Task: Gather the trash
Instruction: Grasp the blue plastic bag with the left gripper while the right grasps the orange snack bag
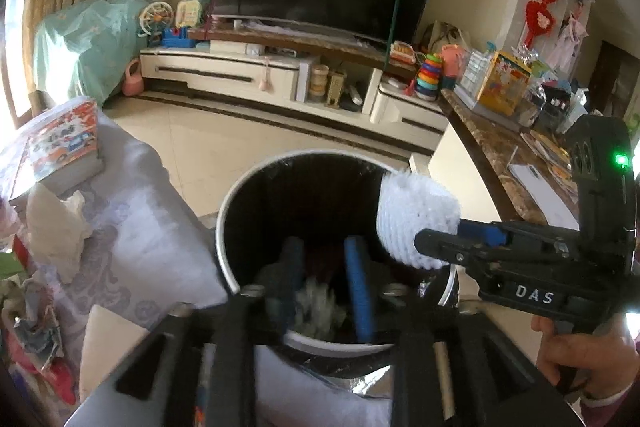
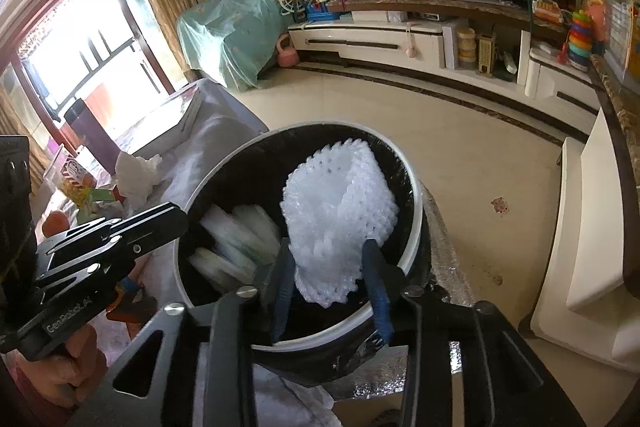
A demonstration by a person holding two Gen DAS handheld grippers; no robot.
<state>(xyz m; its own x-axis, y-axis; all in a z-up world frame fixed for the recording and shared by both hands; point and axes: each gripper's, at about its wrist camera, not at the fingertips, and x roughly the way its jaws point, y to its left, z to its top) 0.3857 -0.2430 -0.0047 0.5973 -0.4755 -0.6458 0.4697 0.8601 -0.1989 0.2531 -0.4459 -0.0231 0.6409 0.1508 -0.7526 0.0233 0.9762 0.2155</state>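
A round bin (image 1: 227,215) with a black liner stands below both grippers. My left gripper (image 1: 324,247) hangs over its mouth, open, its blue-padded fingers apart; a blurred whitish scrap (image 1: 320,303) lies in the bin beneath them. My right gripper (image 2: 328,247) is over the bin's right side, shut on a white foam fruit net (image 2: 340,203) that narrows where the pads pinch it. From the left wrist view this gripper (image 1: 420,239) enters from the right with the net (image 1: 416,215) at its tip. White wrappers (image 2: 236,247) lie inside the bin (image 2: 416,211).
A table draped in pale cloth (image 1: 140,207) stands left of the bin, with a crumpled tissue (image 1: 56,227), a picture book (image 1: 64,143) and scraps on it. A marble-topped counter (image 1: 492,147) runs along the right. Tiled floor (image 2: 460,155) lies before the TV cabinet (image 1: 224,71).
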